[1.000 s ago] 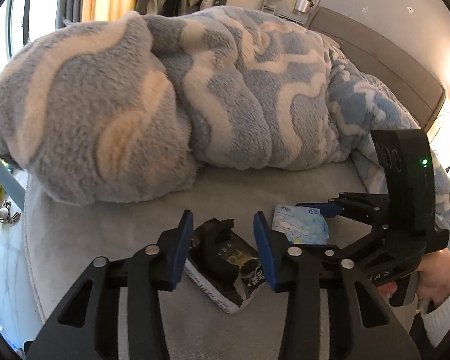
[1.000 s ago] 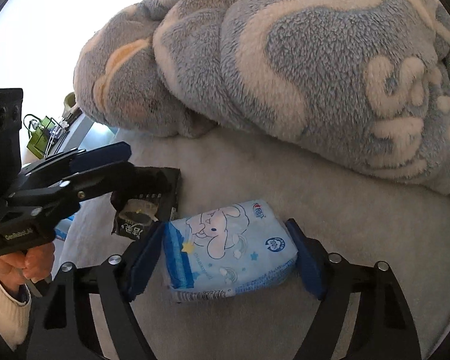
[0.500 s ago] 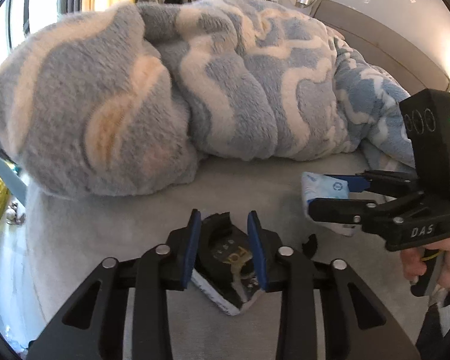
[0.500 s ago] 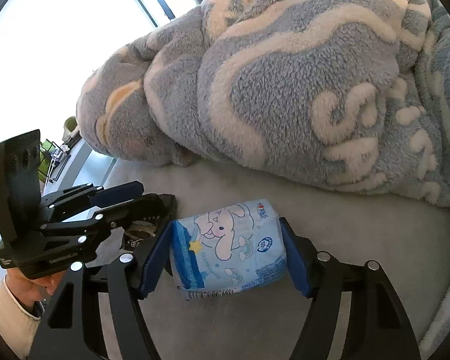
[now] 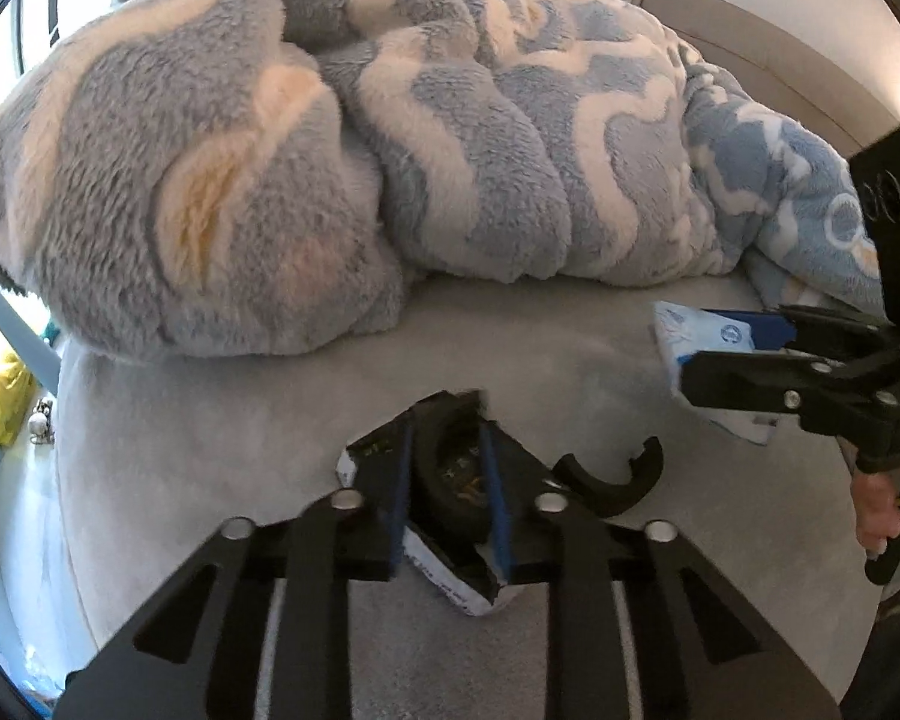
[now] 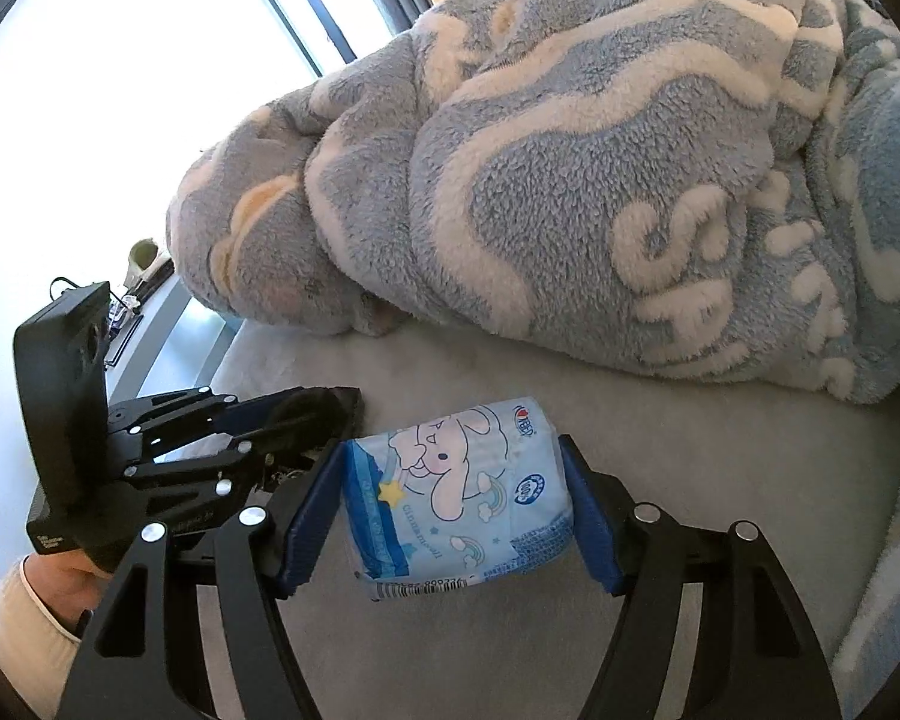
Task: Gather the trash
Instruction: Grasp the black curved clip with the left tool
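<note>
My left gripper (image 5: 447, 492) is shut on a crumpled black wrapper (image 5: 450, 480) with a white edge and holds it above the grey bed sheet (image 5: 240, 420). A black curved scrap (image 5: 615, 480) lies on the sheet just right of it. My right gripper (image 6: 453, 498) is shut on a light blue tissue pack (image 6: 456, 492) printed with a cartoon rabbit, held off the sheet. The pack also shows in the left wrist view (image 5: 702, 336), at the right. The left gripper shows in the right wrist view (image 6: 252, 432), at the left, beside the pack.
A thick grey, blue and cream fleece blanket (image 5: 360, 150) is heaped across the back of the bed and also fills the right wrist view (image 6: 570, 180). A grey headboard (image 5: 768, 54) runs behind it. The bed's left edge drops to a pale floor with a yellow object (image 5: 0, 396).
My left gripper closed on the black wrapper and lifted it. My right gripper closed on the tissue pack, raised it and moved right. A black curved scrap has come into view on the sheet.
</note>
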The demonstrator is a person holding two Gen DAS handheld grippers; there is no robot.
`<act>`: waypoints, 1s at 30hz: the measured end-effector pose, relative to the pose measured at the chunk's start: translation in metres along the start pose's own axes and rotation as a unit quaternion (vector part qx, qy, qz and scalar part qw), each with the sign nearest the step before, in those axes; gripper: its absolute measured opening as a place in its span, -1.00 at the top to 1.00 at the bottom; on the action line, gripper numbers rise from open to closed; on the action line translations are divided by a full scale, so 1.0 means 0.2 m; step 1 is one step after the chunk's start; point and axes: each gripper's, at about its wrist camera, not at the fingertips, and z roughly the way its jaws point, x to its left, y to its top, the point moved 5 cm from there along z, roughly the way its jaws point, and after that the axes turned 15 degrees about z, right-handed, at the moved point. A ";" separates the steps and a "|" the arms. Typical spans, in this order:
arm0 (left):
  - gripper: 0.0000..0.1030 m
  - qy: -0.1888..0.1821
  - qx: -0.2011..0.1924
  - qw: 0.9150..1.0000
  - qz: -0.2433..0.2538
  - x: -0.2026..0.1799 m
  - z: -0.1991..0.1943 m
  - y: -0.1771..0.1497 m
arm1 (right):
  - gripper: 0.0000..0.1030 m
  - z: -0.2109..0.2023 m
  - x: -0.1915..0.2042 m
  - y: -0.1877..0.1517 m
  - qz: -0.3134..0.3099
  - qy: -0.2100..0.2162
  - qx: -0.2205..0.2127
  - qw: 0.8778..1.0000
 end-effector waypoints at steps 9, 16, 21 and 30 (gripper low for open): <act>0.62 0.009 -0.035 0.999 -0.017 0.00 -0.13 0.00 | -0.36 -0.08 0.02 -0.03 0.000 -0.005 -0.013 1.000; 0.62 0.011 -0.049 0.998 -0.030 -0.03 -0.24 -0.03 | -0.36 -0.15 0.08 -0.10 -0.007 -0.006 -0.022 1.000; 0.62 0.013 -0.056 0.998 -0.036 -0.05 -0.33 -0.07 | -0.36 -0.19 0.14 -0.16 -0.014 -0.007 -0.025 1.000; 0.62 0.016 -0.065 0.996 -0.055 -0.09 -0.49 -0.15 | -0.36 -0.27 0.26 -0.29 -0.019 0.001 -0.039 0.999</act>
